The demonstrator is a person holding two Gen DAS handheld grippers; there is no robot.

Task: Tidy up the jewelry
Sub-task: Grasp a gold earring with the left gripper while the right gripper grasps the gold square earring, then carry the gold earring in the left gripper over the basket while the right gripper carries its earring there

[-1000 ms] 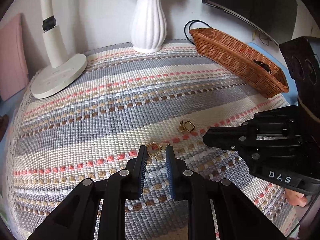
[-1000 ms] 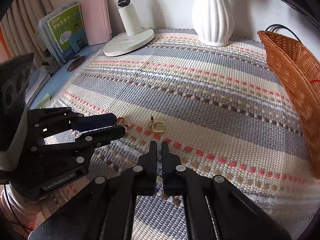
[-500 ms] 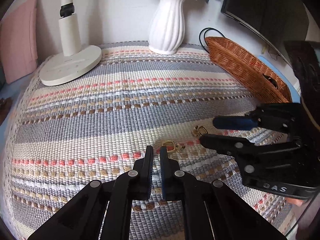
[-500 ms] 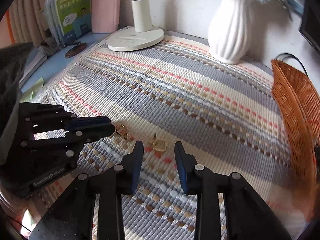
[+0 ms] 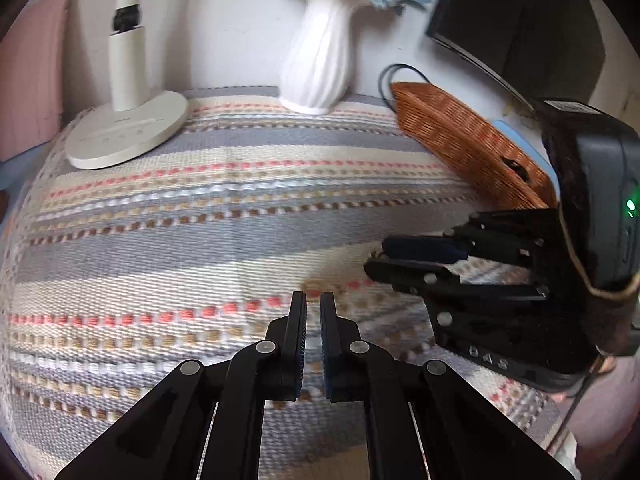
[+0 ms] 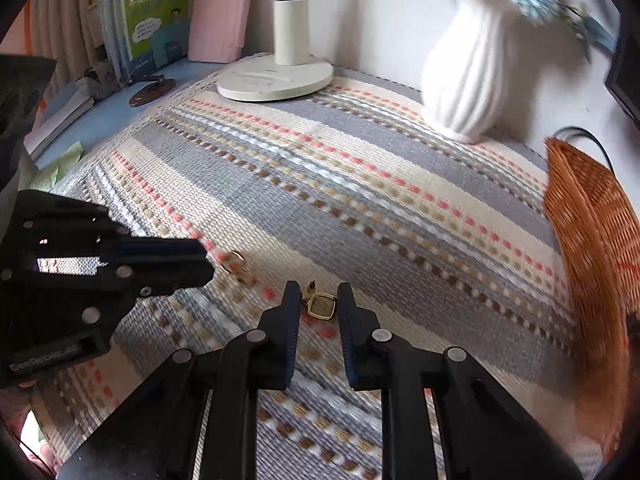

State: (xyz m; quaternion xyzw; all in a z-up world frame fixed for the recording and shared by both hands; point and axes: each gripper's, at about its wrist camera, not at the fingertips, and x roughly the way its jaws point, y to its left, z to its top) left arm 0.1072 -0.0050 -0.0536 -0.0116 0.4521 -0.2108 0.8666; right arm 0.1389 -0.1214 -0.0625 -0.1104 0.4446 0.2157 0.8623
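Observation:
Two small gold earrings lie on a striped woven mat [image 6: 400, 208]. In the right wrist view, a square gold earring [image 6: 321, 306] rests on the mat between the fingers of my right gripper [image 6: 319, 292]. Its jaws are closing around it, and a thin gap still shows on each side. The other gold earring [image 6: 235, 261] lies at the fingertips of my left gripper [image 6: 206, 262]. The left wrist view shows that left gripper [image 5: 313, 298] shut, nothing visible between its pads, and a blurred tan speck just past its tips. My right gripper [image 5: 374, 258] reaches in from the right.
A brown wicker basket [image 5: 460, 148] [image 6: 592, 220] sits along the mat's right edge. A white vase [image 5: 320, 60] with blue flowers and a white lamp base [image 5: 128, 136] stand at the back. Books [image 6: 156, 16] lean at the far left and a dark monitor [image 5: 520, 20] hangs at the back right.
My left jaws stood apart around an earring, then closed. My right jaws went from shut to wide, then narrowed around the square earring. Both views have rolled slightly.

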